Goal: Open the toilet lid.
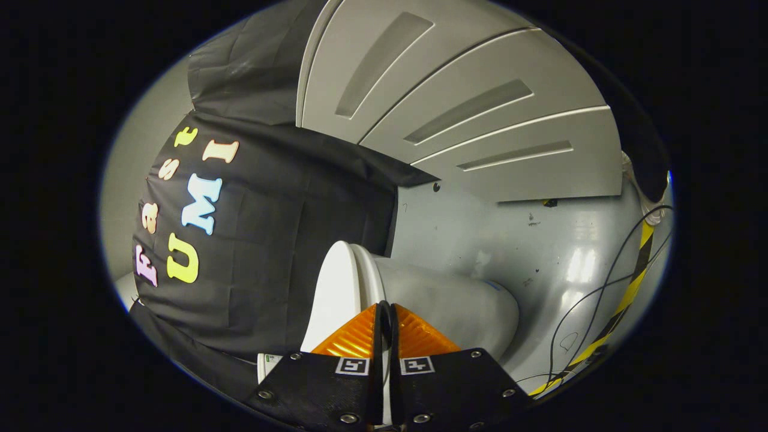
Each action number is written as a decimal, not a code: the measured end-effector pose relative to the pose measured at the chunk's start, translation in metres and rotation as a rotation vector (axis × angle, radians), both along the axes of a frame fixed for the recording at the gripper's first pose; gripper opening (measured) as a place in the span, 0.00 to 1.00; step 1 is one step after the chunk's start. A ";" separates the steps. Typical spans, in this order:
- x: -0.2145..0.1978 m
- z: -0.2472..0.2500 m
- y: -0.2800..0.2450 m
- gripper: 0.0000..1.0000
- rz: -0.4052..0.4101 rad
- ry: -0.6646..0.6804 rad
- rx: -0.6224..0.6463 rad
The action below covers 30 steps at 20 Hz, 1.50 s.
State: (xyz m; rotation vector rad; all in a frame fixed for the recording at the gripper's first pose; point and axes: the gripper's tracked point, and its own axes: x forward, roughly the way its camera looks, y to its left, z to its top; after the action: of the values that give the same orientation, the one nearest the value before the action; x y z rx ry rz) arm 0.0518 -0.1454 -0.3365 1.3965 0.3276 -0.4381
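- Gripper view, tilted hard to one side; the scene reads rotated.
- Far left: pale wall [129, 174], plain, partly covered by the booth's black cloth [264, 240], which hangs in creases.
- Just right of the cloth: white toilet lid [333, 294], seen nearly edge-on, its broad face turned toward the cloth. Its rim runs down to the fingers.
- Toilet seat [367, 276] lies right against the lid as a thin white band; I cannot tell whether any gap separates them.
- Gripper [384, 312]: fingers drawn close together, a narrow slit left between the tips. The lid's edge lines up with that slit; whether both fingers press on it cannot be told.
- Right of the seat: toilet bowl [456, 309], grey-white and rounded, reaching beyond the fingers.
- Behind the bowl: glossy grey floor [540, 252] with scuff marks and bright reflections.
- Above it: panelled white door [480, 114] with long recessed grooves.
- Far right: thin black cables [606, 282] looping over the floor, crossing yellow-and-black hazard tape [630, 288].
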 end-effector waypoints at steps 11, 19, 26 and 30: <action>0.001 0.025 0.000 0.00 0.089 0.035 -0.139; 0.009 0.077 -0.003 0.00 0.122 0.033 -0.256; 0.013 0.136 0.004 0.00 0.121 -0.011 -0.352; 0.018 0.172 0.013 0.00 0.119 -0.057 -0.386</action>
State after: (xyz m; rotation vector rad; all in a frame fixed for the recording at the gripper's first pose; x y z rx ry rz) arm 0.0695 -0.1324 -0.1645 1.0056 0.2618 -0.3413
